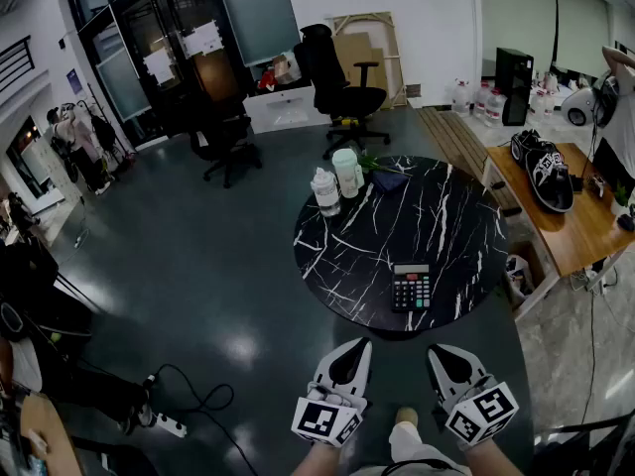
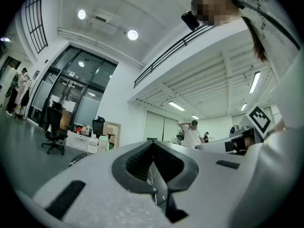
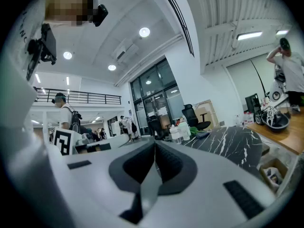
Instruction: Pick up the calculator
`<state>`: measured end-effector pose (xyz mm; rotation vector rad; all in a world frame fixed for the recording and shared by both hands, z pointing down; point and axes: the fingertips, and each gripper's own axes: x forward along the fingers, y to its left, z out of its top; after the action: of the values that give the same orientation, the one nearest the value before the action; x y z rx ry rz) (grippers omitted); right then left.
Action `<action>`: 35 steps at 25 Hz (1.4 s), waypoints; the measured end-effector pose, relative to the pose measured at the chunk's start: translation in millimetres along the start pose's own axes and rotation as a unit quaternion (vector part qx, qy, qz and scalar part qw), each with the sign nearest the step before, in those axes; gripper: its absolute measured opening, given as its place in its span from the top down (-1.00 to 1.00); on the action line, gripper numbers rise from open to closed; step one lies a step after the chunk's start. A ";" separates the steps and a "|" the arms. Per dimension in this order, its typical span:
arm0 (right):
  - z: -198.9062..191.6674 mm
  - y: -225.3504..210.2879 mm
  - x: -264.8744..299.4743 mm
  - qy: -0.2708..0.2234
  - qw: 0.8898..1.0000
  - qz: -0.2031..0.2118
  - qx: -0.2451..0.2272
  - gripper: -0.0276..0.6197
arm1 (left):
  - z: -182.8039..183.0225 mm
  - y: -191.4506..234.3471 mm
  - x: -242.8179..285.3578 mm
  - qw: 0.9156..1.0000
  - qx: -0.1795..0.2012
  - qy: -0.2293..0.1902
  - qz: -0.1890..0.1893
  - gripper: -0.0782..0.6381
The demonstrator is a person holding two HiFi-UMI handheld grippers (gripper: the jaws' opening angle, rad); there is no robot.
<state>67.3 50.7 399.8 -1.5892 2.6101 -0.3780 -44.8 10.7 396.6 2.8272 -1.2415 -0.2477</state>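
A black calculator (image 1: 411, 288) with pale and teal keys lies near the front edge of the round black marble table (image 1: 456, 216). Both grippers hang below the table's near edge, short of the calculator. My left gripper (image 1: 352, 349) is shut, its white jaws meeting at the tips with nothing between them. My right gripper (image 1: 446, 355) is shut and empty too. In the left gripper view the jaws (image 2: 153, 144) press together, and the right gripper view shows the same (image 3: 154, 144), with the marble table (image 3: 232, 144) ahead to the right.
Two white bottles (image 1: 335, 181) and a dark cloth (image 1: 389, 179) stand at the table's far side. A wooden desk (image 1: 571, 221) with black shoes is at the right. Office chairs (image 1: 342, 92) stand behind. A cable and power strip (image 1: 169, 424) lie on the dark floor at the left.
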 end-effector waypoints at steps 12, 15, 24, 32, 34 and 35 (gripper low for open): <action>-16.8 -100.4 81.8 0.058 0.997 0.042 -0.011 0.89 | -36.6 37.8 107.1 0.999 -0.005 0.011 0.030 0.76; -29.7 -115.3 107.4 0.077 0.995 0.055 -0.011 0.89 | -56.3 49.6 123.0 0.999 -0.003 0.022 0.033 0.76; -70.2 -199.6 175.7 0.152 0.986 0.060 -0.044 0.66 | -106.5 89.8 174.5 0.999 -0.004 0.029 0.045 0.76; -125.5 -258.6 215.0 0.300 0.947 0.109 -0.020 0.35 | -128.6 107.0 191.2 0.999 -0.008 0.032 0.036 0.60; -141.7 -268.0 222.1 0.348 0.930 0.116 0.014 0.35 | -135.5 112.7 191.7 0.999 -0.010 0.034 0.039 0.60; -147.6 -271.1 225.3 0.363 0.924 0.116 0.035 0.35 | -139.4 114.6 192.0 0.999 -0.009 0.037 0.037 0.60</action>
<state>170.8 -240.7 624.4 -1.2471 3.1907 -1.2285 22.5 -211.3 521.3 2.7419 -1.3192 -0.1474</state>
